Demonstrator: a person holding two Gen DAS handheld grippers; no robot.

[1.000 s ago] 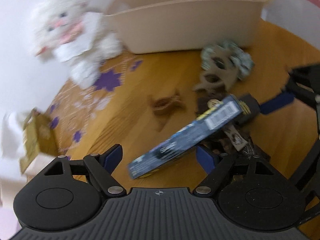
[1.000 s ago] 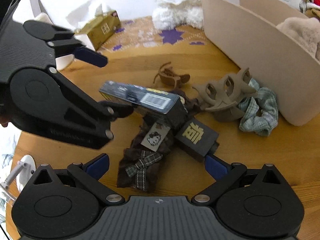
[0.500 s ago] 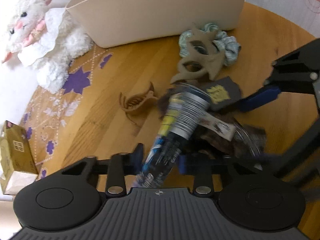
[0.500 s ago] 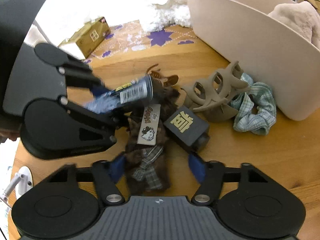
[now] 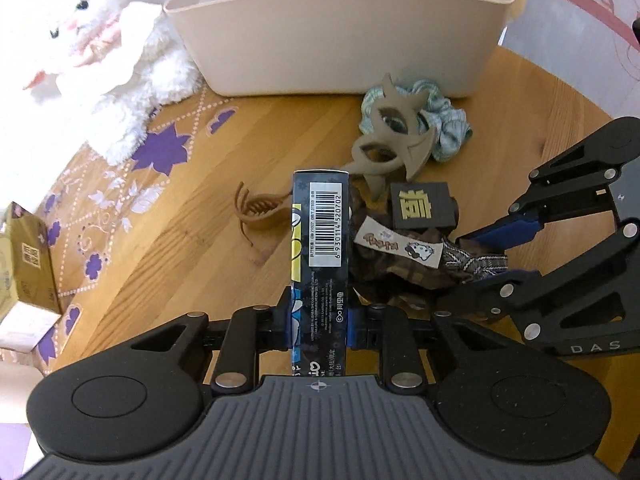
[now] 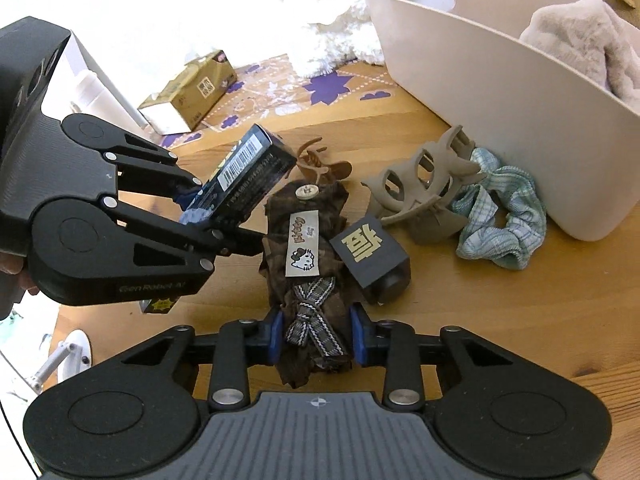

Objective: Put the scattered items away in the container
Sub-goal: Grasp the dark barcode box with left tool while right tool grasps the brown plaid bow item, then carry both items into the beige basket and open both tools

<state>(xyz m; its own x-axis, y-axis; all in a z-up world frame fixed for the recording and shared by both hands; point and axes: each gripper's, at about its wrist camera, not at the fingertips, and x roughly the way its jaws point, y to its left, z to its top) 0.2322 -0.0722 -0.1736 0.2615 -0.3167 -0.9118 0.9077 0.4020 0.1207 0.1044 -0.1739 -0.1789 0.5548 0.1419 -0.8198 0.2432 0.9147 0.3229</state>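
Change since earlier: a second ago both pairs of jaws stood wide around their items; both have just been closing, and each now has something between its pads. The dark box has swung from lying slantwise to pointing straight away from the left gripper.
Left gripper (image 5: 318,322): jaws nearly together, blue pads pressed on the near end of the dark box (image 5: 322,232); the box's long axis runs forward along the fingers, barcode face up.
Right gripper (image 6: 316,338): jaws narrowed onto the lower end of the brown plaid hair bow (image 6: 306,252), pads against its sides; the bow lies lengthwise away from the gripper on the wooden table (image 6: 500,340).
Container (image 6: 480,72): beige tub at the far right of the table, open top, a furry beige item already inside.
Key relation: the tub lies beyond and to the right of both held items; the right gripper is the nearer one.
Left on the table: black cube (image 6: 372,252) touching the bow, grey claw clip (image 6: 424,188) on the green scrunchie (image 6: 508,224) beside the tub wall, small brown clip (image 6: 320,166).
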